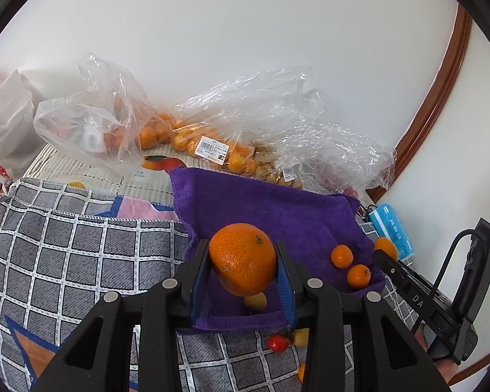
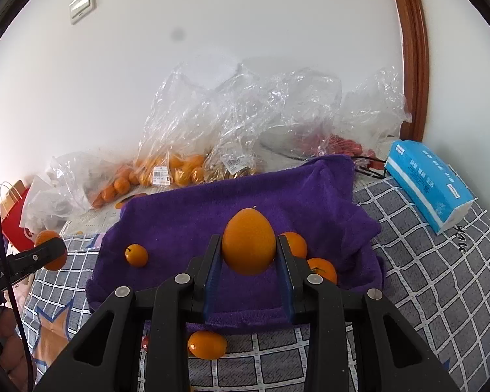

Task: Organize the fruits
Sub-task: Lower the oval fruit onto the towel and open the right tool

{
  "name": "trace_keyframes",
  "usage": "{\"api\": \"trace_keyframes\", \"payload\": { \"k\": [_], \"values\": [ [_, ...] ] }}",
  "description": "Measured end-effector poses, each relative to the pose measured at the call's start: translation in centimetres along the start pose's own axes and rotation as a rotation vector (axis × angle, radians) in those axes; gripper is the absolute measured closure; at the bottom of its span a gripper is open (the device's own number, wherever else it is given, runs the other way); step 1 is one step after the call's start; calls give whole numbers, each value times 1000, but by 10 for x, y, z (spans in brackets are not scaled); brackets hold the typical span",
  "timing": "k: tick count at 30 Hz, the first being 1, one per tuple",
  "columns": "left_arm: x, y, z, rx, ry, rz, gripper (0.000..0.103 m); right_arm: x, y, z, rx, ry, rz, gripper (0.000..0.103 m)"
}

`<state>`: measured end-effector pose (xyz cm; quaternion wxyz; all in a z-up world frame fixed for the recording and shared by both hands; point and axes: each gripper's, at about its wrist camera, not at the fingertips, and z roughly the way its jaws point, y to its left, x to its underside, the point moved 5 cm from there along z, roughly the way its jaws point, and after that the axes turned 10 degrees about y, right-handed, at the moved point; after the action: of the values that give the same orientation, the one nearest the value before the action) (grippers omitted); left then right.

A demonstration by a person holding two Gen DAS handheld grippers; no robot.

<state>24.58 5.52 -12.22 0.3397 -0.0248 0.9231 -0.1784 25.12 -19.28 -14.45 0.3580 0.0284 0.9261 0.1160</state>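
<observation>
Two fruits are being carried: a mandarin (image 1: 242, 259) is clamped in the left gripper (image 1: 243, 261), a kumquat (image 2: 249, 241) in the right gripper (image 2: 249, 251), above the purple towel (image 1: 277, 202). Lowering and release are judged next.

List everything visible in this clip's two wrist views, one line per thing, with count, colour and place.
mandarin: one, orange, in the left gripper.
kumquat: one, orange, egg-shaped, in the right gripper.
small oranges: three, on the purple towel's right part.
loose kumquat: one, orange, on the checked cloth.
strawberry: one, red, on the checked cloth.
purple towel: one, over the checked cloth.
checked cloth: one, grey and white, underneath.
plastic bags: several, clear, holding fruit, along the wall.
tissue pack: one, blue, right.
left gripper: black, blue pads, shut on the mandarin.
right gripper: same, shut on the kumquat.
</observation>
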Motion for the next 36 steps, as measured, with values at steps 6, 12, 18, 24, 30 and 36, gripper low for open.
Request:
{"api": "trace_keyframes", "payload": {
  "k": [6, 12, 18, 24, 30, 36],
  "values": [
    [-2, 9, 10, -4, 15, -11, 68, 6, 6, 20, -2, 38, -12, 71],
    [-2, 17, 16, -1, 27, -23, 68, 13, 10, 36, 7, 73, -25, 71],
    [-2, 22, 21, 2, 38, -35, 68, 18, 12, 49, 6, 104, -29, 71],
    [-1, 24, 24, 6, 42, -39, 68, 23, 14, 56, 9, 126, -35, 71],
    [0, 25, 27, 9, 50, -40, 68, 29, 12, 66, 16, 151, -32, 71],
    [1, 25, 28, 12, 55, -41, 68, 32, 11, 69, 19, 158, -32, 71]
  ]
}}
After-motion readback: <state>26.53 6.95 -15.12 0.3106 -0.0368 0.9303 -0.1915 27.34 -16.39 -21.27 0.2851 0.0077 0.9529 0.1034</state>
